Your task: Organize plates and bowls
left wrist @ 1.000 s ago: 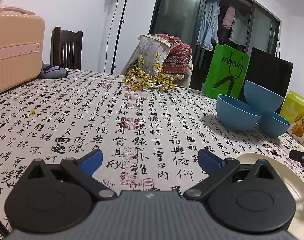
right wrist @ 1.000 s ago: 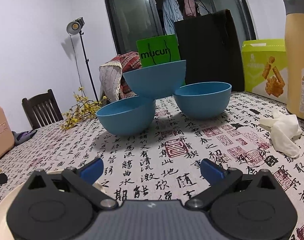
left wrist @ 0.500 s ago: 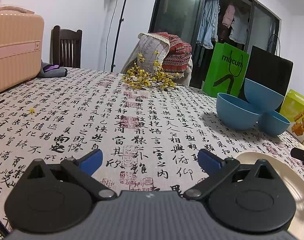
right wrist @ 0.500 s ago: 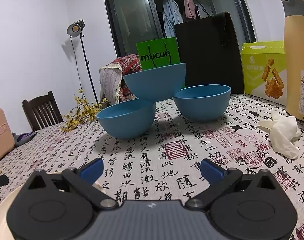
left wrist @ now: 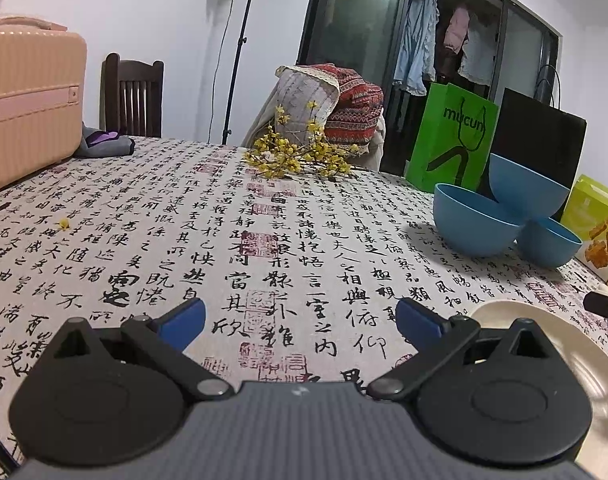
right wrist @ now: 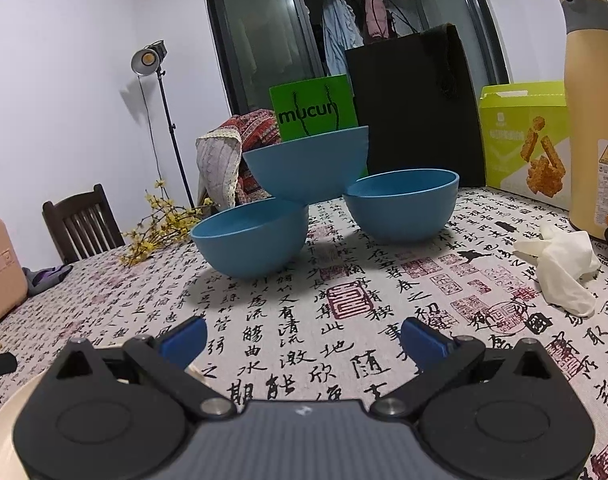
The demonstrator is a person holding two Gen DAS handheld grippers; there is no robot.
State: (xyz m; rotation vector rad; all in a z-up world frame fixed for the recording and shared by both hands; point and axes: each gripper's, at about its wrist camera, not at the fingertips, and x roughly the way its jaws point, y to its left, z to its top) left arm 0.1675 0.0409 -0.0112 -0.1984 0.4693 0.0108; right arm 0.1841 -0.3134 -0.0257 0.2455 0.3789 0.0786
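Three blue bowls sit in a cluster on a counter (right wrist: pixel 344 344) draped in a calligraphy-print cloth. Two rest on the cloth: the left bowl (right wrist: pixel 251 242) and the right bowl (right wrist: pixel 402 206). The third, the top bowl (right wrist: pixel 306 166), is perched tilted across their rims, touching both. Seen from the left wrist, the same cluster stands far right, with the left bowl (left wrist: pixel 474 222), top bowl (left wrist: pixel 526 192) and right bowl (left wrist: pixel 550 246) in front of a green bag (left wrist: pixel 450 140) and a black bag (left wrist: pixel 540 136).

A cream plate (left wrist: pixel 576 344) lies on the counter nearer the cameras than the bowls, well apart from them. Its rim shows behind the left tool's right-hand finger, and in the right wrist view the plate (right wrist: pixel 4 420) lies under that tool's left-hand finger at the frame's lower left.

The left tool (left wrist: pixel 300 320) hangs low over bare cloth to the left of the plate, its blue pads spread wide with nothing between them. The right tool (right wrist: pixel 304 338) faces the bowls, well short of them, also spread wide and empty.

Right of the bowls lie a crumpled white glove (right wrist: pixel 560 264), a tan bottle (right wrist: pixel 594 112) and a yellow-green box (right wrist: pixel 524 140). Left of them a yellow flowering sprig (left wrist: pixel 294 156) lies on the cloth; further left stands a pink suitcase (left wrist: pixel 28 96), with a wooden chair (left wrist: pixel 132 98) and a light stand (left wrist: pixel 240 52) behind the counter.
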